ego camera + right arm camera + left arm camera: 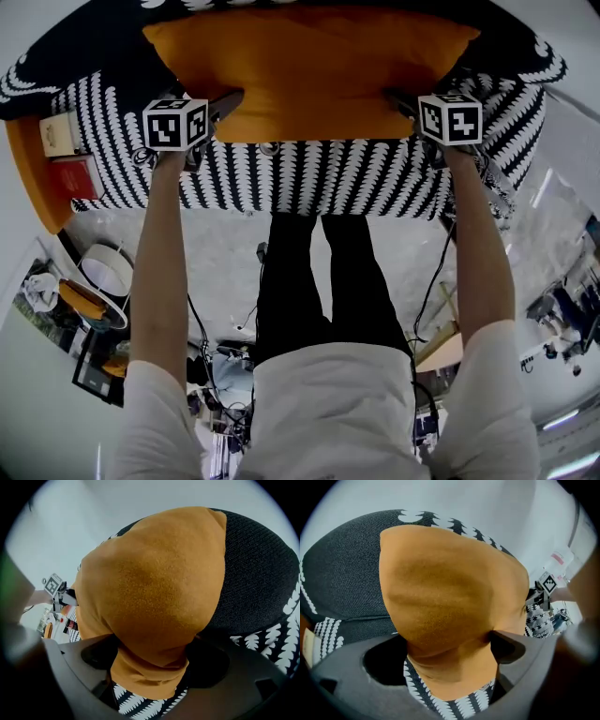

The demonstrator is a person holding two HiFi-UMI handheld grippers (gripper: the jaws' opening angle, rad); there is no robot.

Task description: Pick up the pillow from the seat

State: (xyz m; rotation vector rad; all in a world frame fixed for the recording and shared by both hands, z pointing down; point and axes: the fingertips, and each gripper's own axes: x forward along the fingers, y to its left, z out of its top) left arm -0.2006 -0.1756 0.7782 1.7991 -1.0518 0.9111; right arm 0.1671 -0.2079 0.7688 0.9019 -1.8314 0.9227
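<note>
I am looking down on the wide black seat with white leaf-print upholstery (356,183), which is filling the upper half of the head view. The plump orange fabric pillow (309,75) is sitting at top centre, against the plain dark backrest (342,588), with its lower edge over the patterned part of the seat. I am not able to say whether it is clear of the seat yet.

The left gripper (223,103) is clenching the pillow's lower left corner and the right gripper (403,101) is clenching the lower right one. Each gripper view is showing orange cloth bunching between the jaws.

I am judging the lift to be just starting. To do it well, I am planning to keep both grips tight and raise the two ends together so the pillow is staying level. I am also avoiding any pull that drags the corners apart, since each bite seems to be taking only a small fold of fabric.
</note>
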